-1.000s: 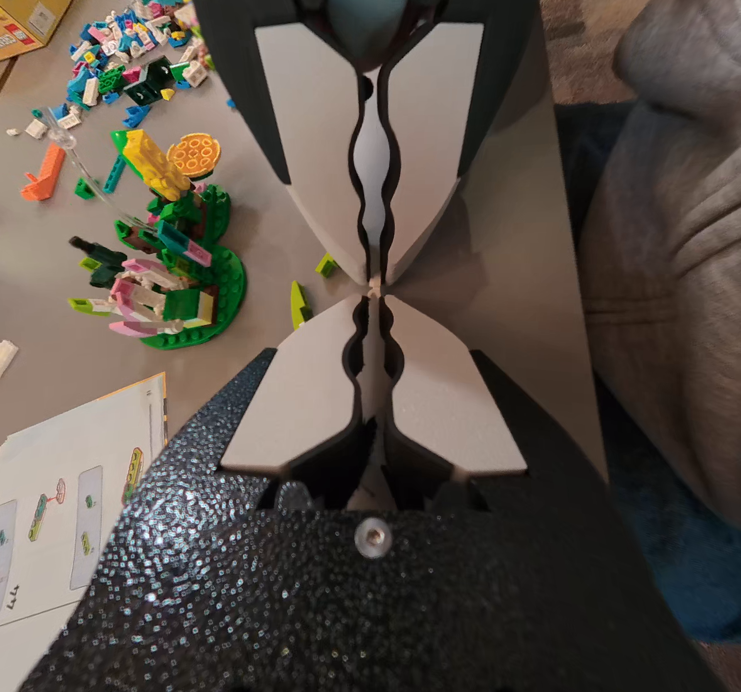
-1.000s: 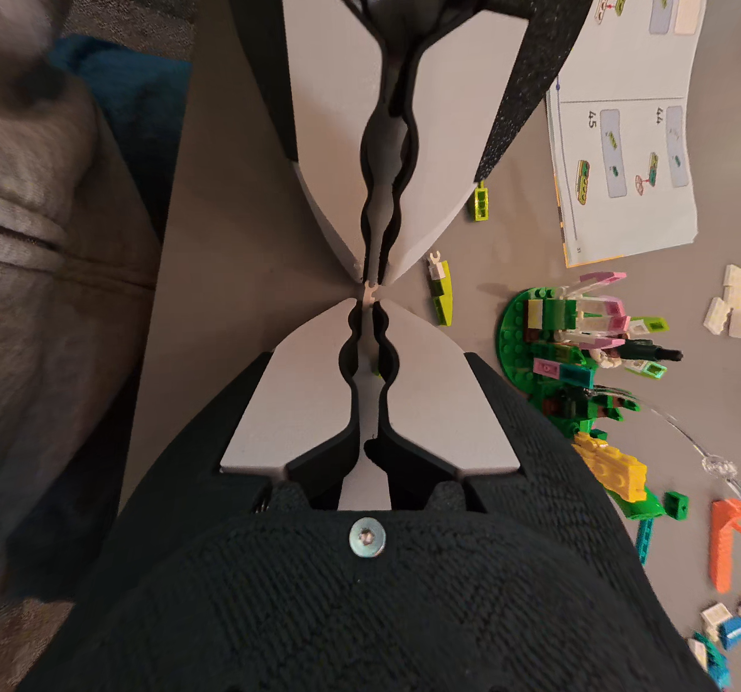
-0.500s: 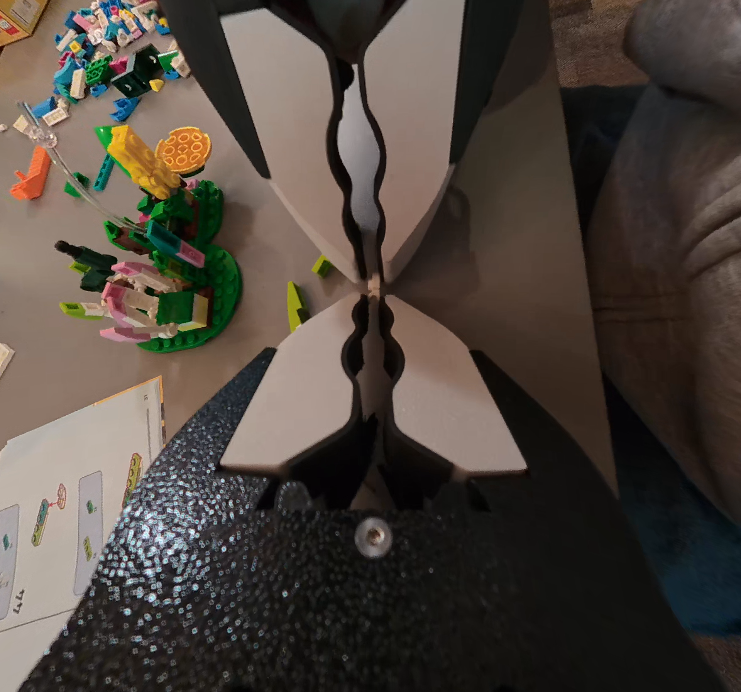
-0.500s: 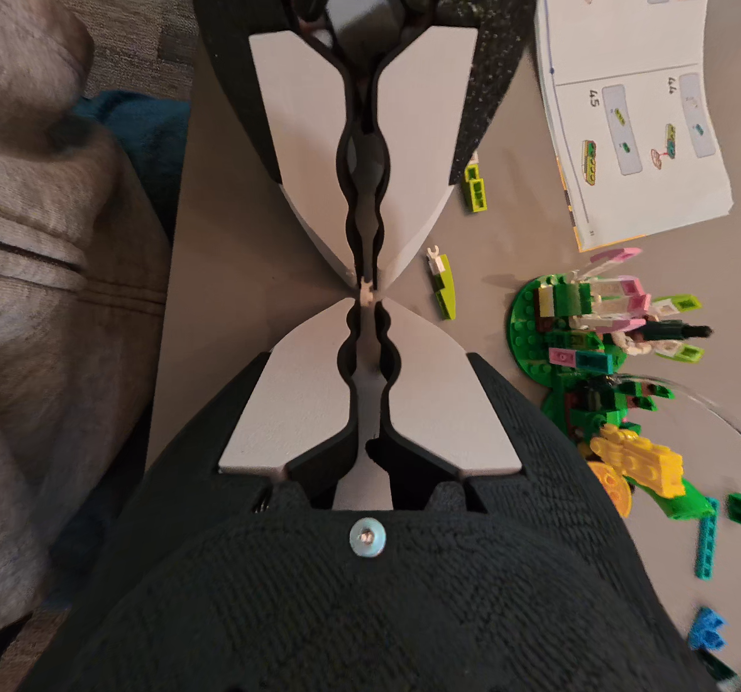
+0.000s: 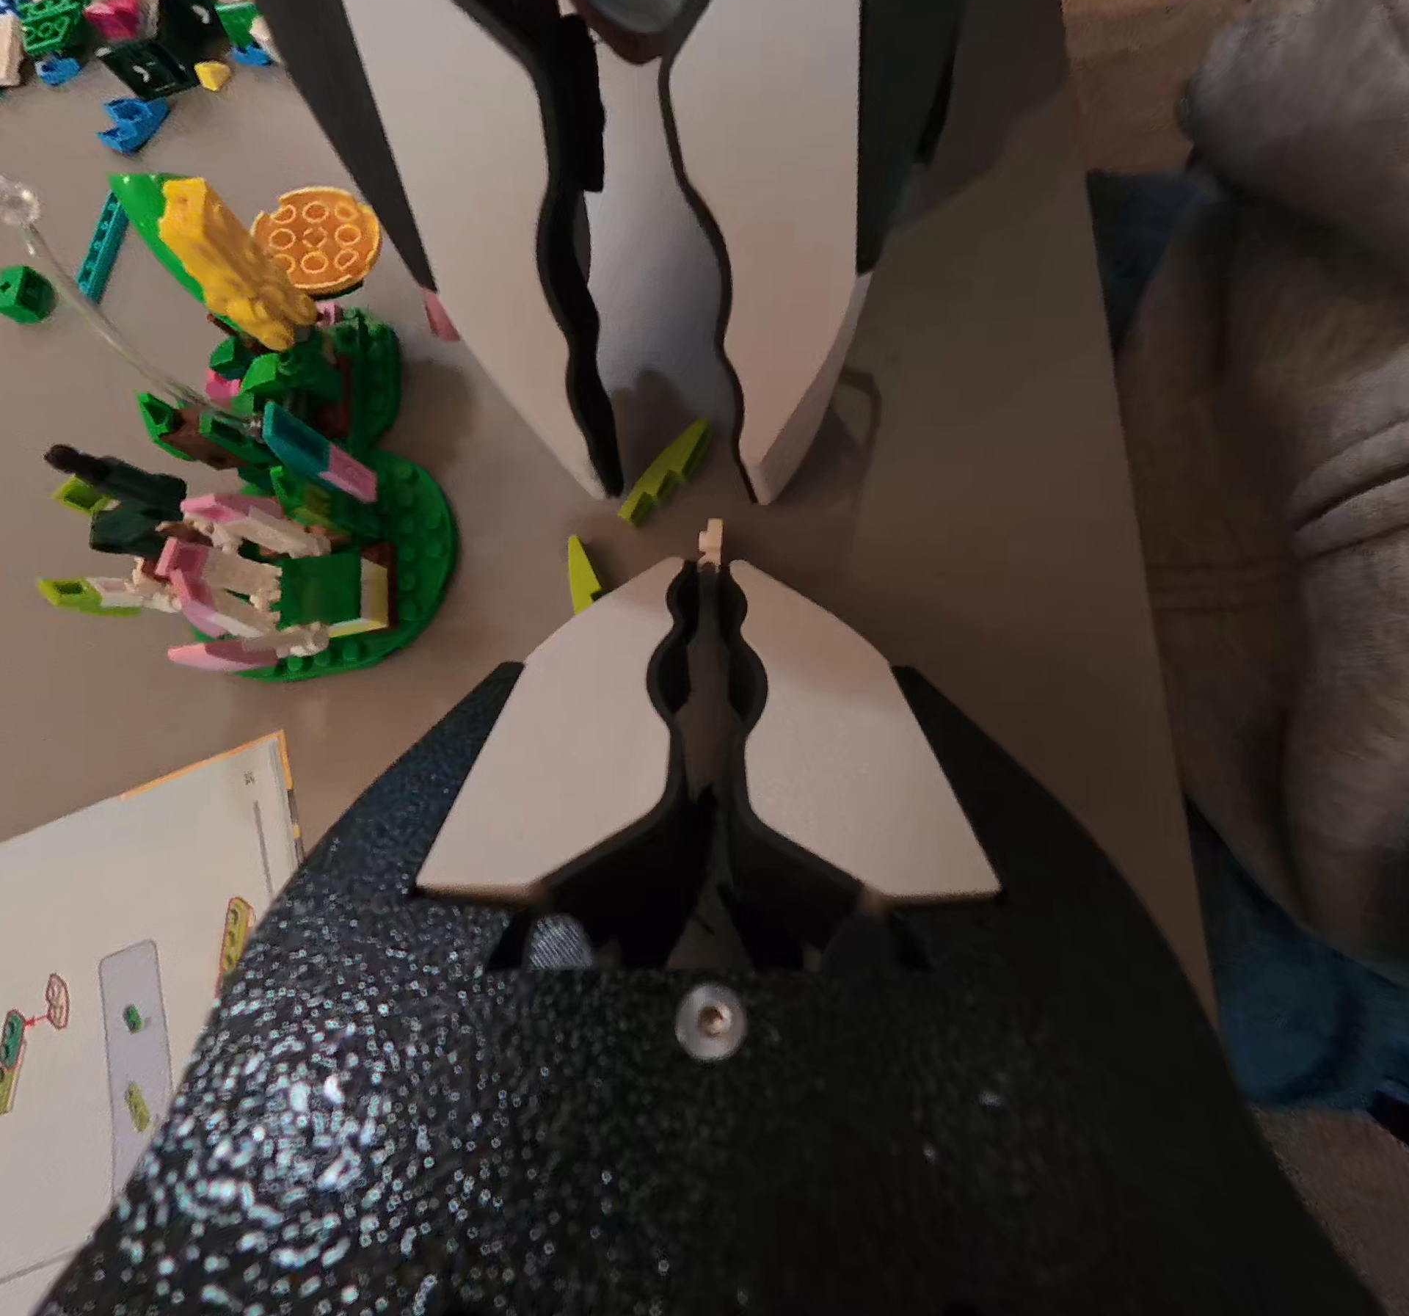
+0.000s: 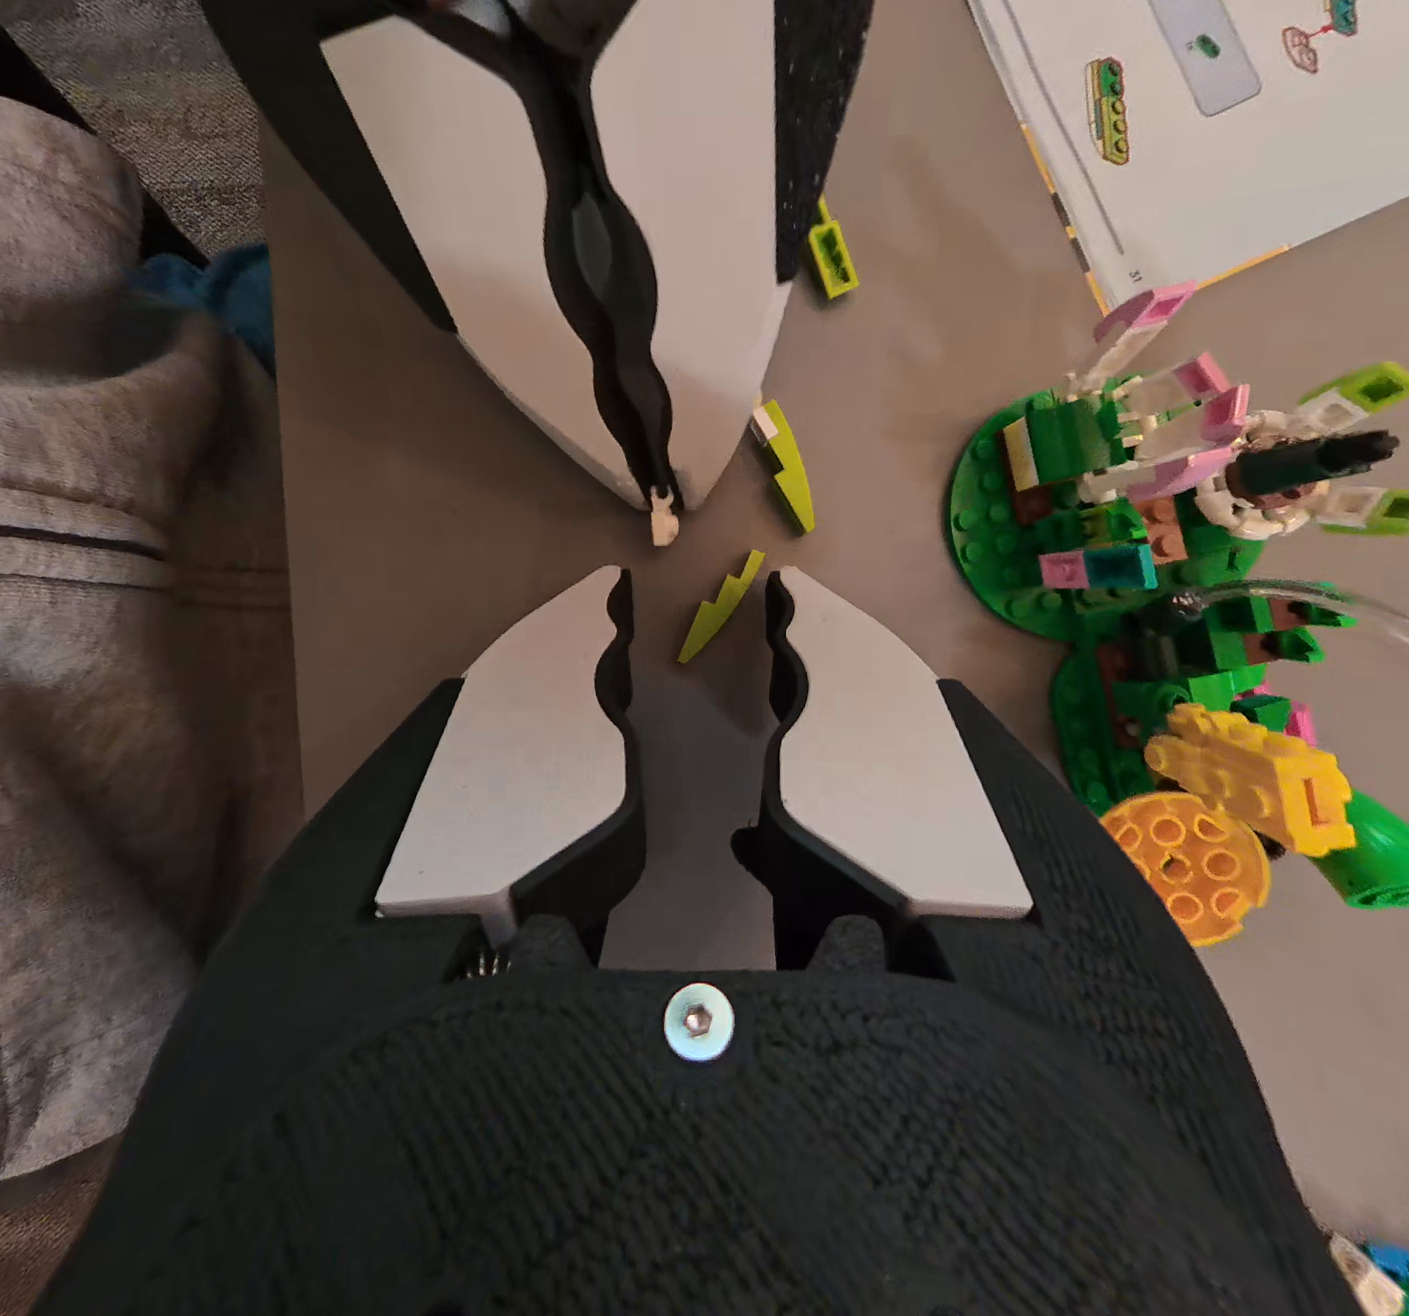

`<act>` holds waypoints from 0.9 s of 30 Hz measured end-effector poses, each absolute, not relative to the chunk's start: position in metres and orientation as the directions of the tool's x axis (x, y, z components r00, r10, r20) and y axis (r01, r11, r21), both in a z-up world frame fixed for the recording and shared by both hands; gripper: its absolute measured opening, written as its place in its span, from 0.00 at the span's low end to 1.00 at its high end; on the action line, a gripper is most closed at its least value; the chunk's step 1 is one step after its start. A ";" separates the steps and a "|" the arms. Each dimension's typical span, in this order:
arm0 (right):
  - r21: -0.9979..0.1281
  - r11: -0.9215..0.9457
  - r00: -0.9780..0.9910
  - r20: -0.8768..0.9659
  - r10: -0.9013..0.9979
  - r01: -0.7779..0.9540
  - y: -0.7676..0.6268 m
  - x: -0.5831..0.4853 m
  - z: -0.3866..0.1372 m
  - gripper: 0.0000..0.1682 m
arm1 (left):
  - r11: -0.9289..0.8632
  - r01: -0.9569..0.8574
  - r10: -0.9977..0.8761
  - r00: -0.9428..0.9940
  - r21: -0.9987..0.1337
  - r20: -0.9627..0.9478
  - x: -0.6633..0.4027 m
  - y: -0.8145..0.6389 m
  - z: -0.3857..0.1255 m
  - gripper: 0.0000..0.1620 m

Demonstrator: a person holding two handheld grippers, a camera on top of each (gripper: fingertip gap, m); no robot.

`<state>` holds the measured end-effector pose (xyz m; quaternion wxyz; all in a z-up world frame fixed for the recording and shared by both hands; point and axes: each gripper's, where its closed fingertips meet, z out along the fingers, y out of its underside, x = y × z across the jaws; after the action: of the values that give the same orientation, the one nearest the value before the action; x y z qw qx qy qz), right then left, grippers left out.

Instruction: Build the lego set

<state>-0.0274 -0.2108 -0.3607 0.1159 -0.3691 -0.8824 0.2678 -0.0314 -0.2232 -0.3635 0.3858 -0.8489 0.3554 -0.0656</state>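
My left gripper is shut on a tiny white piece that sticks out of its tips; it also shows in the right wrist view. My right gripper is open and empty, facing the left gripper tip to tip with a small gap. A lime leaf piece lies on the table between the right fingers; the left wrist view shows it too. A lime slope with a white clip lies beside it. The green flower build stands to the left.
The open instruction booklet lies at the lower left, also in the right wrist view. A pile of loose bricks is at the far left. A lime brick lies nearby. A person's grey clothing is past the table edge. Both grippers' tips are close together, under 4 cm apart.
Both grippers were shut tip to tip on the white piece. The right gripper has opened and let go; the left gripper keeps the piece. Both views moved closer to the table.
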 end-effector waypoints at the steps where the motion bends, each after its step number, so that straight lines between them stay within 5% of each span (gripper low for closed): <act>1: -0.554 0.585 -0.701 0.002 0.713 0.592 -0.211 -0.028 -0.361 0.19 | -0.447 -0.563 -0.666 0.729 -0.696 -0.162 -0.031 -0.222 -0.363 0.03; 27: -0.575 0.589 -0.731 -0.024 0.682 0.568 -0.220 -0.023 -0.363 0.14 | -0.438 -0.670 -0.743 0.645 -0.599 -0.178 -0.032 -0.214 -0.364 0.03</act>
<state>-0.0230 -0.2195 -0.3633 0.1000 -0.3527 -0.8856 0.2850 -0.0323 -0.2144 -0.3640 0.3266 -0.8461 0.4176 -0.0557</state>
